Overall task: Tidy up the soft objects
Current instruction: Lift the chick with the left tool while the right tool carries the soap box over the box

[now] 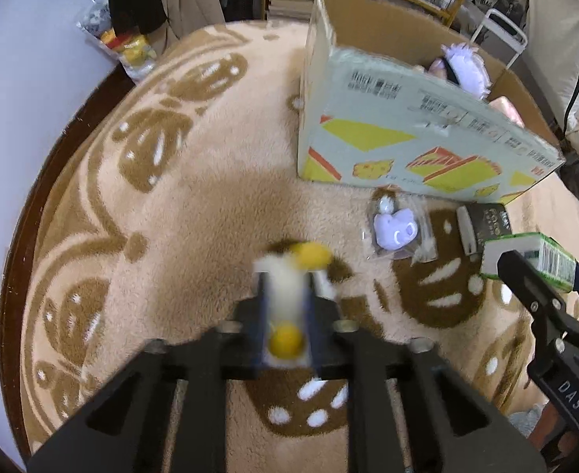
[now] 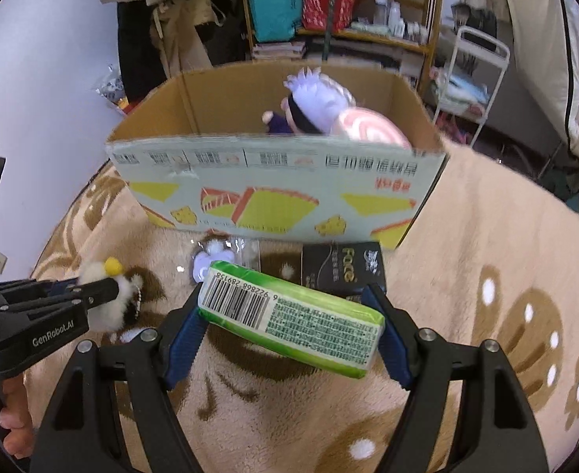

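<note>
While the left gripper (image 2: 112, 289) pinches a white-and-yellow plush (image 2: 108, 287) at near left, the right gripper (image 2: 289, 315) clamps a green tissue pack (image 2: 289, 311) crosswise, both seemingly bound for the far cardboard box (image 2: 273, 181).

blanket (image 2: 486, 244): beige, brown leaf pattern, white dots. cardboard box (image 2: 273, 181): pale grey front, yellow and red cheese prints. tissue pack (image 2: 289, 315): green and white, black barcode. plush toy (image 1: 289, 280): white, yellow spots. small packet (image 2: 342, 272): black.
</note>
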The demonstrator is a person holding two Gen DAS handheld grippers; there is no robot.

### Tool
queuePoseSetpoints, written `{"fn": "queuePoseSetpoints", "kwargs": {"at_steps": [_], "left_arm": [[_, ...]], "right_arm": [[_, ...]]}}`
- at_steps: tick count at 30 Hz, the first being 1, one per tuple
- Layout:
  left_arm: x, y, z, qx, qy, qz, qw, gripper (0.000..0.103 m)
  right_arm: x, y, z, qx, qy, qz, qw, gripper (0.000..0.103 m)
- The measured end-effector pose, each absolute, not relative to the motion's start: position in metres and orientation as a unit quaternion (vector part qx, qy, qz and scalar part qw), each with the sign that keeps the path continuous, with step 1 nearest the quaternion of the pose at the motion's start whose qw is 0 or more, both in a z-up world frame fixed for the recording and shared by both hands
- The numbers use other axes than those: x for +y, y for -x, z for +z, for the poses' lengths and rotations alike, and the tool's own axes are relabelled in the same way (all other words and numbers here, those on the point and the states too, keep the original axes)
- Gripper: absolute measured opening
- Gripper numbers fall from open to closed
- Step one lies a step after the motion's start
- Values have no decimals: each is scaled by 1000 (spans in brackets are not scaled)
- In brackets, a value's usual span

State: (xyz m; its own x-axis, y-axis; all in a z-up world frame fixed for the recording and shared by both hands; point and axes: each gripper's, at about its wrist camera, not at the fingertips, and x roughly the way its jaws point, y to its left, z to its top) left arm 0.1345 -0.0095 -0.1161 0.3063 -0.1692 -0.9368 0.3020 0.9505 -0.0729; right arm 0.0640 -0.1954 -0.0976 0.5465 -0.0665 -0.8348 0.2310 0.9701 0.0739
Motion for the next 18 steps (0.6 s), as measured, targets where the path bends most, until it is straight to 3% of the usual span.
{"fn": "queuePoseSetpoints", "kwargs": {"at_steps": [18], "left_arm": [[-12, -115, -85, 512, -42, -197, 835, 9]], "right_arm": [[-208, -57, -75, 434, -110, -83, 890, 81]]}}
